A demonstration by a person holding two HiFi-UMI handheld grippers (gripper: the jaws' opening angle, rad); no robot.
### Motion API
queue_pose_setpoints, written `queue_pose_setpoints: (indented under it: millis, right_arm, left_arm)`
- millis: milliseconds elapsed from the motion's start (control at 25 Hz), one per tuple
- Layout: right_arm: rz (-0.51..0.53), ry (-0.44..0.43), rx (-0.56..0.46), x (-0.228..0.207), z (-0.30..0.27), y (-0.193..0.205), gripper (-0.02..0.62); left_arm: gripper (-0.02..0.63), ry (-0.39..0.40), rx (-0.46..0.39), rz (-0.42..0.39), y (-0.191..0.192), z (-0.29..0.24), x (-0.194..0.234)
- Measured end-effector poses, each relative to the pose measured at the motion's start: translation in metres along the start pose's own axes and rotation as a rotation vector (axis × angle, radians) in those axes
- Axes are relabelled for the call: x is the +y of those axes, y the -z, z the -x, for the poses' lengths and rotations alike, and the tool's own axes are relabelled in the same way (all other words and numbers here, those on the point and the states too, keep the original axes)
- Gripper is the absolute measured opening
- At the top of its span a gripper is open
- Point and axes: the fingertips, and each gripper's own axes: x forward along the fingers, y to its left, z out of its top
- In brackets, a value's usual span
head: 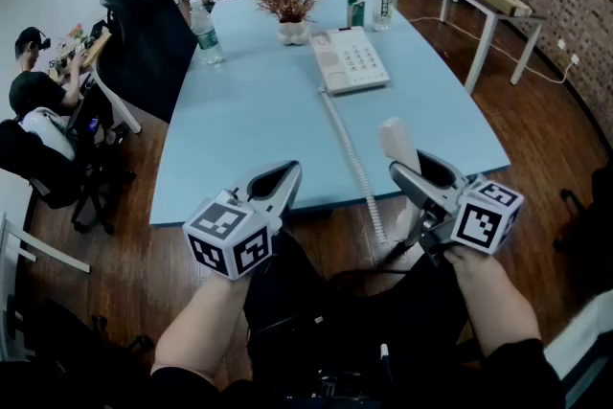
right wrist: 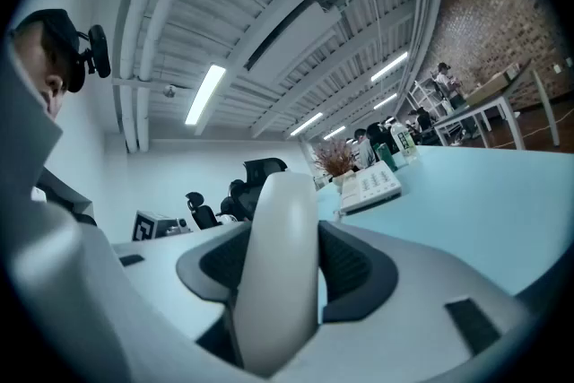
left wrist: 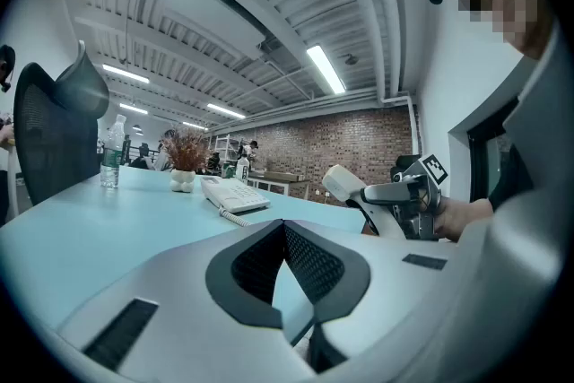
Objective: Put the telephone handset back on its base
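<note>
A big light blue table [head: 239,129] fills the middle of the room. It stands on a dark wood floor [head: 536,110]. A black chair [head: 144,24] is pushed up to its left side.

Two tools are held up at the near edge of the table. The left gripper [head: 287,173] has its two jaws closed, tip to tip. There is nothing between them. It is just over the near edge and touches nothing.

The right gripper [head: 410,166] has its jaws set wide. They press on both sides of the white handset [head: 396,141], which fills the gap between them. The handset sticks up and out past the jaw tips. It is up in the air above the near right part of the table.

The white phone base [head: 350,60] lies flat on the far half of the table, well apart from the handset. Its place for the handset is bare.

A curly white cord [head: 347,144] runs from the base across the table to the near edge and hangs down over it.

A small plant in a white pot [head: 290,10] sits just beside the base, on its far left. A water bottle [head: 204,32] stands near the chair. A green can [head: 355,11] and a second bottle [head: 384,3] stand behind the base.
</note>
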Motion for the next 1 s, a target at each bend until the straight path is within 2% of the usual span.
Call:
queue_pose_setpoints:
  millis: [280,440,1000]
  right_arm:
    - [-0.052,-0.028,-0.004,-0.0034,0.0027,0.0081,0.247]
    - [-0.009,-0.005,0.004,-0.0003,0.0021,0.0016,0.247]
    - [-0.021,0.000,0.011,-0.0051,0.0011,0.0048,0.247]
  left_arm:
    - [-0.005,0.010,0.007,0.008,0.0039,-0.0031,-0.0041]
    - [-0.005,0.014,0.010,0.013,0.0062,-0.0044,-0.0048]
    - [-0.005,0.001,0.000,0.024,0.0028,-0.0021,0.0019]
